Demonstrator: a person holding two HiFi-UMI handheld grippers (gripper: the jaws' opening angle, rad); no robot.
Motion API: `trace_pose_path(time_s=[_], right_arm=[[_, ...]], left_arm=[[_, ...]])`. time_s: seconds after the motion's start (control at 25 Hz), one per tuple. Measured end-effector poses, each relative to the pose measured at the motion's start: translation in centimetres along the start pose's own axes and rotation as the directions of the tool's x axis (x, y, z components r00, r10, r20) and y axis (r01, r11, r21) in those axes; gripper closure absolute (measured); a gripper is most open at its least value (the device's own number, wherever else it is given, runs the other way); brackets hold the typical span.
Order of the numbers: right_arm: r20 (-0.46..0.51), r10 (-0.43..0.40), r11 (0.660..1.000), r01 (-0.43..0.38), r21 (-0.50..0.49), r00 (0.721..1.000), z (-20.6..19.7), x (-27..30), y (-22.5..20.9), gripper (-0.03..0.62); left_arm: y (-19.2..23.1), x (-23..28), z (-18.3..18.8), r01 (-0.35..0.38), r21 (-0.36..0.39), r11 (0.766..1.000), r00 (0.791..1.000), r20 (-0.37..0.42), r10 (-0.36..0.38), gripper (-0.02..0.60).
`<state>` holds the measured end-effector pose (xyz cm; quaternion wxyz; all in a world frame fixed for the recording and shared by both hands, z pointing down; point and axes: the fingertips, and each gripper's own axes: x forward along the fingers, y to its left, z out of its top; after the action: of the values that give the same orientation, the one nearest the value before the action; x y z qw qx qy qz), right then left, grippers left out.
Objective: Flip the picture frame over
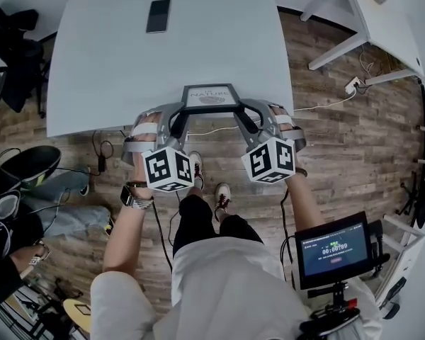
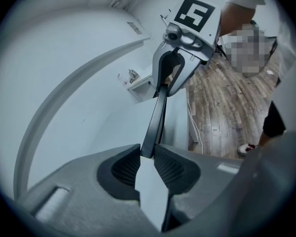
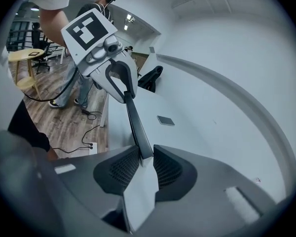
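Note:
A dark-rimmed picture frame (image 1: 211,96) with a light printed face hangs over the near edge of the white table (image 1: 113,62), face up towards me. My left gripper (image 1: 181,109) is shut on its left end and my right gripper (image 1: 241,109) on its right end. In the left gripper view the frame (image 2: 156,120) runs edge-on from my left gripper (image 2: 148,157) to the right gripper (image 2: 173,78) at the far end. The right gripper view mirrors this: the frame (image 3: 135,122) is pinched in my right gripper (image 3: 145,157), with the left gripper (image 3: 123,85) beyond.
A dark phone (image 1: 158,15) lies at the far side of the table. A second white table (image 1: 382,20) stands at the back right, with a power strip (image 1: 352,85) and cables on the wooden floor. A person (image 1: 14,211) sits at the left; a screen (image 1: 334,250) is mounted near my right side.

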<state>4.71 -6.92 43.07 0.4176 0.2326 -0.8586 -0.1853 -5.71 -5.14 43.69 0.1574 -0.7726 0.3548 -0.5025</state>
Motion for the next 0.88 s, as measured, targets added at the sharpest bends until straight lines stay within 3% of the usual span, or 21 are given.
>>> trace_pose_path(time_s=[0.88], right_arm=[[-0.069, 0.157, 0.976, -0.144, 0.163, 0.985, -0.5, 2.6, -0.6, 0.499]], left_arm=[[0.9, 2.5, -1.0, 0.172, -0.072, 0.982, 0.984, 0.053, -0.169, 0.495]])
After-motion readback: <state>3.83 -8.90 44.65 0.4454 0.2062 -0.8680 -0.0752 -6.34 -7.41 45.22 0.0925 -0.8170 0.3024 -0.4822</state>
